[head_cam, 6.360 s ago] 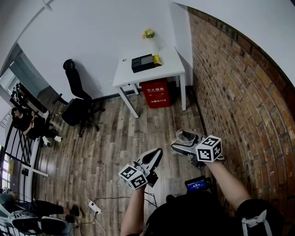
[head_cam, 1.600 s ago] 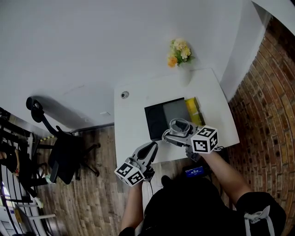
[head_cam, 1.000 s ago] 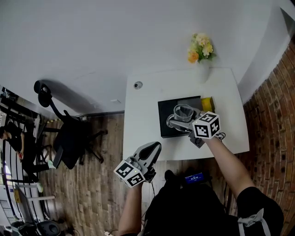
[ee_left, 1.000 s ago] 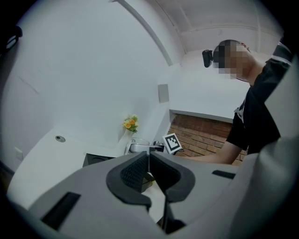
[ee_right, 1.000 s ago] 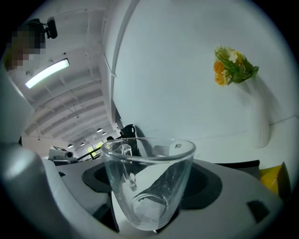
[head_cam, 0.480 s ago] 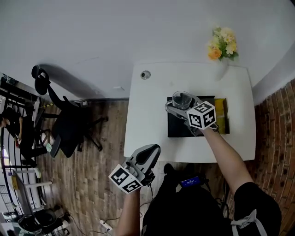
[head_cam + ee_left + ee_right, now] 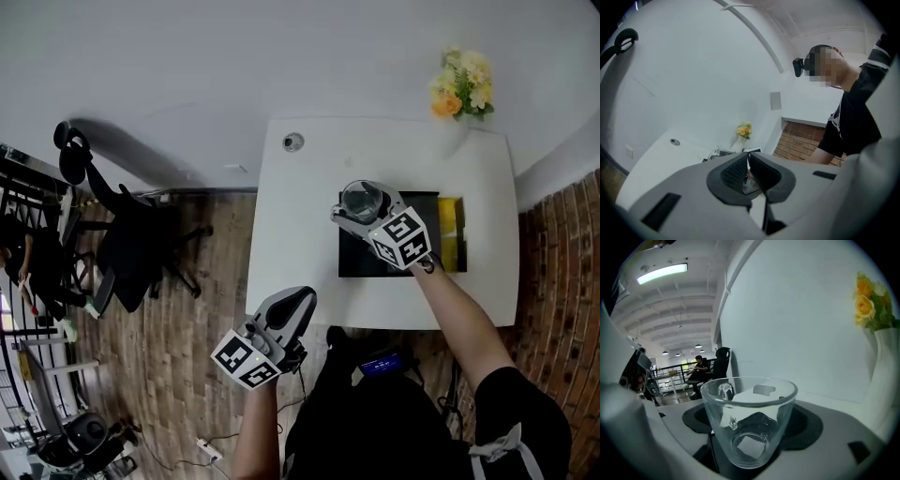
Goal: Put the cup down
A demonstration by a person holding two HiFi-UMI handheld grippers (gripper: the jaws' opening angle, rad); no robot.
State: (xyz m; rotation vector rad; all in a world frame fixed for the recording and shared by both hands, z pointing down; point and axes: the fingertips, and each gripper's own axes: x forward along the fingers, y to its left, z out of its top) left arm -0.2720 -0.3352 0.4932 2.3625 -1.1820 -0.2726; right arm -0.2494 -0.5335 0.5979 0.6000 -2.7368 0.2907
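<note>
A clear glass cup [image 7: 362, 199] with a small handle is held upright in my right gripper [image 7: 357, 210], above the left end of a black tray [image 7: 384, 255] on the white table [image 7: 300, 234]. In the right gripper view the cup [image 7: 749, 423] fills the middle, with the gripper [image 7: 751, 430] shut on its base. Whether the cup touches anything below is hidden. My left gripper [image 7: 290, 308] hangs off the table's near edge, over the wooden floor. In the left gripper view its jaws [image 7: 748, 169] are together with nothing between them.
A yellow box [image 7: 448, 234] lies against the tray's right side. A white vase of yellow and orange flowers [image 7: 461, 82] stands at the far right corner. A small round fitting [image 7: 293, 142] sits at the far left. A black office chair [image 7: 127, 246] stands left of the table.
I have come up to the table over these frames. In the last half second the right gripper and cup drifted slightly left; the left gripper stayed low by the table's edge.
</note>
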